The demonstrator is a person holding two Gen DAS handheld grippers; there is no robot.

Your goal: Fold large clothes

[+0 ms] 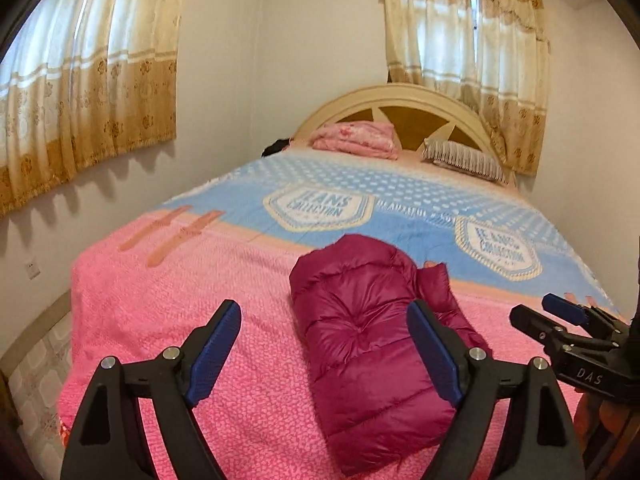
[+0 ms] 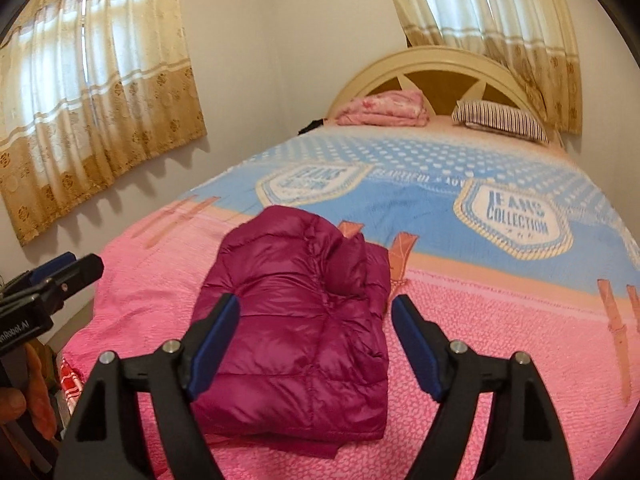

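Left wrist view first: the left gripper [image 1: 324,344] hangs above the near end of the bed [image 1: 132,312] with its jaws spread wide and nothing between the pads. The magenta puffer jacket [image 1: 372,344] lies already bundled into a compact packet on the pink part of the bedspread, near the foot edge, a bit right of centre in this view. The right gripper [image 1: 560,314] pokes in at the right edge, also clear of the fabric.

Right wrist view: the right gripper [image 2: 316,340] is spread open too, pads empty, with the jacket [image 2: 304,320] sitting on the bed [image 2: 500,340] in front of it. The left gripper [image 2: 60,268] shows at the left edge, off the jacket. The packet looks roughly rectangular with a flap of lining peeking out at the near bottom edge.

Handling-wise, this thing looks light, very soft and puffy, so it probably springs back and wants to unfold itself. The shiny shell looks slippery, so a shallow pinch on one layer would likely slide off. The better bet is biting deep over a quilted seam or a folded edge, catching several layers at once, one gripper per side. Not fragile at all, just squishy and stubborn.
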